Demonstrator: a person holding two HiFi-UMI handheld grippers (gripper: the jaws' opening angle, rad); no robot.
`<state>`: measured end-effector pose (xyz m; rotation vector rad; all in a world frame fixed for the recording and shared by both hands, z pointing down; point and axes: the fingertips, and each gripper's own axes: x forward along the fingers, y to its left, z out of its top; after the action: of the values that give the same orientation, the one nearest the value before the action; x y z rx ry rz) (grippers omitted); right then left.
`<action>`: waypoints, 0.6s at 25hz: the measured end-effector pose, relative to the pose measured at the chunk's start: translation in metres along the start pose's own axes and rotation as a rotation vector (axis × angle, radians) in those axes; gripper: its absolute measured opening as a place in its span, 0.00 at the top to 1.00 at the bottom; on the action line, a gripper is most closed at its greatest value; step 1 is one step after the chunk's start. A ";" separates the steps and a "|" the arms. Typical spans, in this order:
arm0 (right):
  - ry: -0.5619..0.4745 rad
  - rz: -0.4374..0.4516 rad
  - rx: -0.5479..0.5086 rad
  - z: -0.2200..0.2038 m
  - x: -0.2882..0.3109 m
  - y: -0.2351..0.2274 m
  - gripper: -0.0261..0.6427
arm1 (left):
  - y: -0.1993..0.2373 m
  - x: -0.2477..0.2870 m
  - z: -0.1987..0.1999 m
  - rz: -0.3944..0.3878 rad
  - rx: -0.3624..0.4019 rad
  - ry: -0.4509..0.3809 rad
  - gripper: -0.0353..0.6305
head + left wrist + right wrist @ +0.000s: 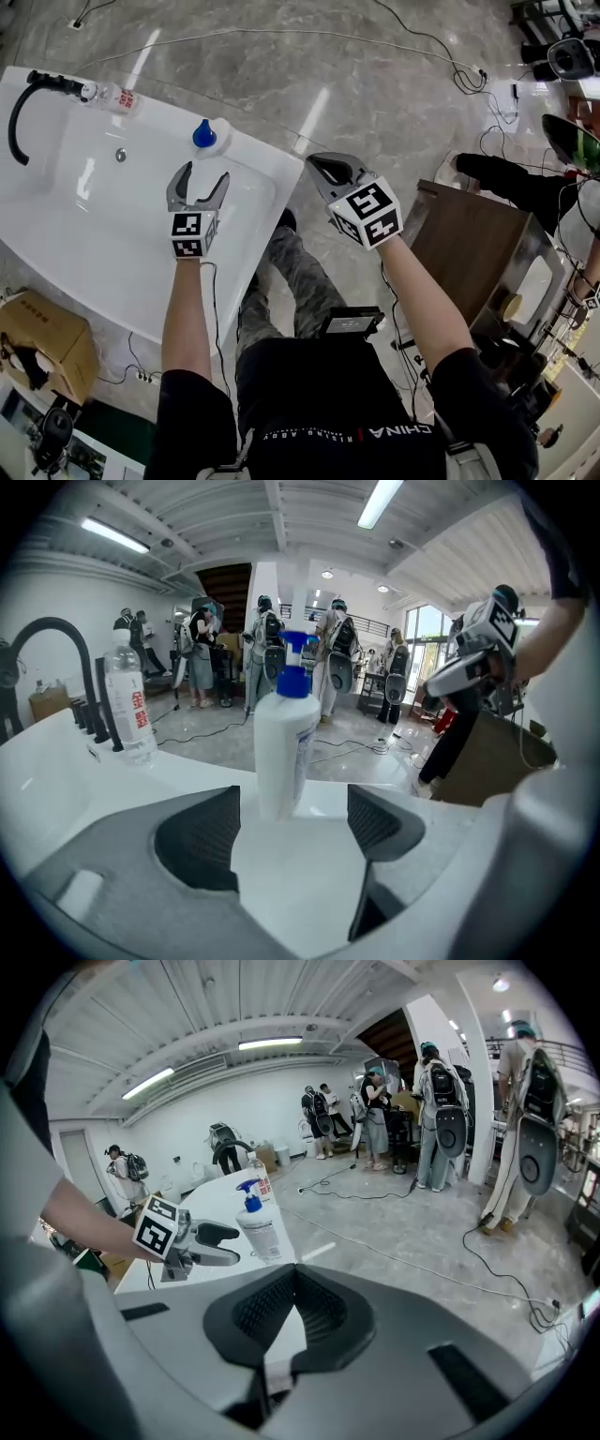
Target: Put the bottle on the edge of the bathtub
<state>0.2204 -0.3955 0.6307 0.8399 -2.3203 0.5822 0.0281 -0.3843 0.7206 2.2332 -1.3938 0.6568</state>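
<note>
White plastic bottle with blue pump top [208, 136] stands upright on the rim of the white bathtub [274, 174]. Left gripper [204, 174]: jaws spread wide, just short of the bottle, holding nothing. Right gripper [330, 169]: jaws closed together, empty, above the grey marble floor [375, 84].

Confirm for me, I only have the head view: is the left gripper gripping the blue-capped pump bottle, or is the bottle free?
Observer: Free. The left gripper view shows the pump bottle standing upright on the bathtub rim, just ahead of the left gripper, whose jaws are apart and clear of it.
Operator: And the right gripper?
Observer: The right gripper view shows the right gripper with its jaws shut together and nothing between them.
</note>
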 end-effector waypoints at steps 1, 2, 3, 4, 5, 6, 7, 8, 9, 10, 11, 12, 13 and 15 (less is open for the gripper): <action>0.001 0.003 -0.002 -0.001 -0.004 0.009 0.94 | 0.000 -0.013 0.000 0.002 -0.013 0.007 0.41; 0.003 0.005 -0.009 -0.003 -0.007 0.018 0.94 | 0.000 -0.026 -0.001 0.006 -0.030 0.014 0.46; 0.006 0.007 -0.022 -0.003 -0.011 0.029 0.94 | 0.000 -0.040 -0.001 0.012 -0.047 0.017 0.54; 0.007 0.009 -0.039 -0.003 -0.014 0.041 0.94 | 0.002 -0.054 -0.001 0.019 -0.061 0.015 0.66; 0.006 0.011 -0.057 -0.002 -0.017 0.053 0.94 | 0.003 -0.068 -0.001 0.020 -0.078 0.009 0.76; 0.002 0.013 -0.071 -0.002 -0.021 0.065 0.94 | 0.001 -0.082 0.001 0.010 -0.099 -0.002 0.84; -0.004 0.012 -0.080 -0.002 -0.027 0.076 0.94 | -0.006 -0.096 0.003 -0.014 -0.125 -0.016 0.88; -0.011 0.009 -0.083 -0.002 -0.033 0.087 0.94 | -0.015 -0.111 0.005 -0.049 -0.149 -0.032 0.90; -0.019 0.005 -0.082 -0.004 -0.041 0.099 0.94 | -0.027 -0.126 0.008 -0.090 -0.164 -0.046 0.91; -0.026 -0.002 -0.079 -0.006 -0.049 0.111 0.94 | -0.040 -0.142 0.009 -0.129 -0.169 -0.058 0.92; -0.033 -0.010 -0.075 -0.008 -0.058 0.123 0.94 | -0.053 -0.159 0.010 -0.165 -0.169 -0.067 0.93; -0.039 -0.019 -0.070 -0.010 -0.067 0.136 0.94 | -0.065 -0.176 0.010 -0.198 -0.170 -0.076 0.93; -0.048 -0.027 -0.062 -0.013 -0.077 0.149 0.94 | -0.076 -0.194 0.010 -0.227 -0.169 -0.084 0.93; -0.074 -0.046 -0.043 -0.017 -0.095 0.173 0.94 | -0.093 -0.229 0.009 -0.273 -0.153 -0.103 0.93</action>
<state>0.1678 -0.2243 0.5467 0.9063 -2.3647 0.4881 0.0266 -0.1899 0.5678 2.3020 -1.1144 0.3353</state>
